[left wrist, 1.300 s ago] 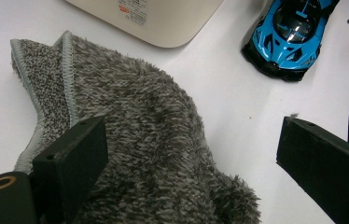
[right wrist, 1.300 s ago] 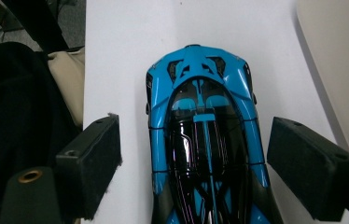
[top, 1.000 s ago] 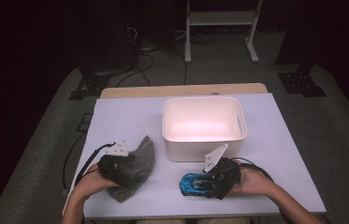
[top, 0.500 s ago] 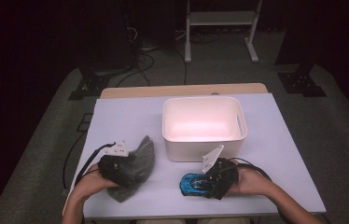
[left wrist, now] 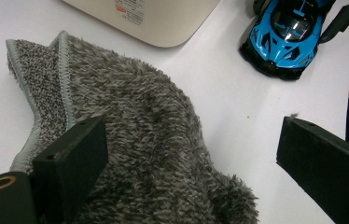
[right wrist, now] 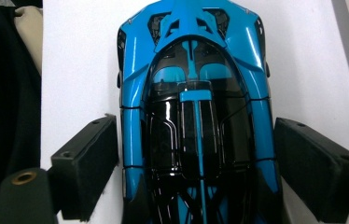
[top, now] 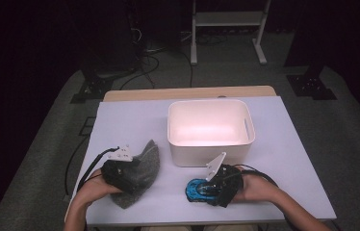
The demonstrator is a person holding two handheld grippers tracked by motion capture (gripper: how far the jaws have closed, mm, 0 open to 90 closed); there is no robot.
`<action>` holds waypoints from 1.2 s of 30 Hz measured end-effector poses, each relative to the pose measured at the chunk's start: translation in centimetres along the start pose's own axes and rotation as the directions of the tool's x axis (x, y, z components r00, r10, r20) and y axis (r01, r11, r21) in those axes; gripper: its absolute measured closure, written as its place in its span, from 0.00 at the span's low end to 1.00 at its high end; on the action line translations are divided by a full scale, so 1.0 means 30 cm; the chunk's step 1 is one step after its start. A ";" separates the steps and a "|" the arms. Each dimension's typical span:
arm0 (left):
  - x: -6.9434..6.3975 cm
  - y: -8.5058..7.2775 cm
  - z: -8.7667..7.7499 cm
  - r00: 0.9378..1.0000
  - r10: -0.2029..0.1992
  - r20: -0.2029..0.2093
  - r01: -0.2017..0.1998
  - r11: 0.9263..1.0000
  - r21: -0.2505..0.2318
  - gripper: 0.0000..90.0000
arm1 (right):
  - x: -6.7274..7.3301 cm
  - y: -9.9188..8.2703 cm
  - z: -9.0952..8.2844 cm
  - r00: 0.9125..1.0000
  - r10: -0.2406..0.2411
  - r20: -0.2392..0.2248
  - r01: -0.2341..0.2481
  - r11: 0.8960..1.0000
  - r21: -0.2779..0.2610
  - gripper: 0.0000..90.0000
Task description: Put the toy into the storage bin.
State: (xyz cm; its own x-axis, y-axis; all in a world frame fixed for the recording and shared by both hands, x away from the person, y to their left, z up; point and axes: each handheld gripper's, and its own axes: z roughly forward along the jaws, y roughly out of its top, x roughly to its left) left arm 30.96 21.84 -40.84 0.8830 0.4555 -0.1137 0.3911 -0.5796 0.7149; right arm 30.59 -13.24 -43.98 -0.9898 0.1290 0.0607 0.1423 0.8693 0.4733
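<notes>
Fingers (right wrist: pixel 88 168) of the right gripper (top: pixel 212 188) stand spread on either side of one toy car (right wrist: pixel 196 121), its left pad touching or nearly touching the car's flank. Left gripper (top: pixel 120 171) jaws gape wide over one grey cloth (left wrist: pixel 130 140). One white bin (top: pixel 210 130) stands behind both. Car: glossy blue body, black roof, lying on the white table (top: pixel 135 120) near its front edge.

The desk (top: pixel 135 120) carries a bin (top: pixel 210 131) at its centre. A cloth (top: pixel 139 173) lies on the desk to the left of and in front of the bin. A toy car (top: pixel 198 189) stands on the desk directly in front of the bin, right of the cloth and well apart from it.
</notes>
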 end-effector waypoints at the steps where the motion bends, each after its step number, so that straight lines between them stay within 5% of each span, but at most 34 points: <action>1: 0.000 0.000 0.000 1.000 0.000 0.000 0.000 1.000 0.000 0.09 | 0.000 0.000 0.000 1.000 0.000 0.000 0.000 1.000 -0.001 0.16; 21: -0.001 0.000 0.002 1.000 -0.003 0.001 0.003 1.000 0.001 0.09 | 0.019 0.012 0.004 0.998 -0.025 0.057 0.022 0.999 0.041 0.22; 36: 0.002 -0.001 -0.001 1.000 0.000 0.002 0.000 1.000 0.000 0.09 | 0.023 0.027 -0.001 0.998 -0.044 0.050 0.040 0.997 0.072 0.27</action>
State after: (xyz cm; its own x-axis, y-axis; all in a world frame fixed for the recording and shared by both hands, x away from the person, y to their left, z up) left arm 30.99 21.92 -40.84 0.8834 0.4541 -0.1154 0.3912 -0.5793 0.7151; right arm 30.02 -12.45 -43.53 -0.9934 0.1146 -0.0043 0.1027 0.9058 0.4110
